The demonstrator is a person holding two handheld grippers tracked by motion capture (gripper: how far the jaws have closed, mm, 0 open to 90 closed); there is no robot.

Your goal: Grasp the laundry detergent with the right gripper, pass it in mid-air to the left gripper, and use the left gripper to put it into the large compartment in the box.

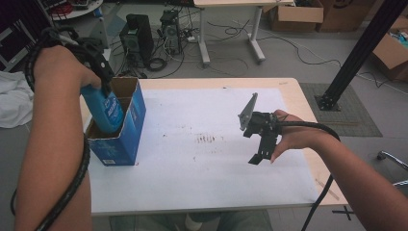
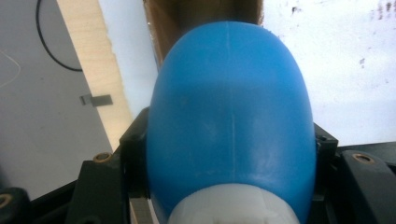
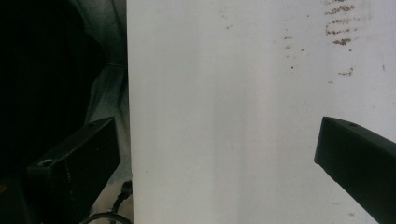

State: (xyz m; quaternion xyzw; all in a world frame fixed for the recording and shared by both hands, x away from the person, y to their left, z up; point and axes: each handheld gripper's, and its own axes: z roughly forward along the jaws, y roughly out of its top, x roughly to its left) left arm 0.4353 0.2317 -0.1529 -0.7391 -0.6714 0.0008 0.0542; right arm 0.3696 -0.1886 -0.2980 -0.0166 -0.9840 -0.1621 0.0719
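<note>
My left gripper [image 1: 100, 85] is shut on a blue bottle [image 1: 108, 109] near its top and holds it upright. The bottle's lower half sits inside an open blue cardboard box [image 1: 124, 142] at the table's left edge. In the left gripper view the bottle's rounded blue shoulder [image 2: 231, 121] and white cap [image 2: 233, 205] lie between the black jaws, with the box's brown inside [image 2: 201, 14] beyond. My right gripper [image 1: 262, 155] hovers over the right part of the white sheet [image 1: 192, 163]. Its jaws stand wide apart, open [image 3: 215, 154], with nothing between them.
Brown stains [image 1: 206, 139] mark the middle of the sheet. On the floor beyond the table are computer towers [image 1: 139, 36], cables, a second table's legs [image 1: 204, 43] and cardboard boxes [image 1: 296, 17]. A black post [image 1: 358, 53] rises at the right. White cloth [image 1: 14, 101] lies at far left.
</note>
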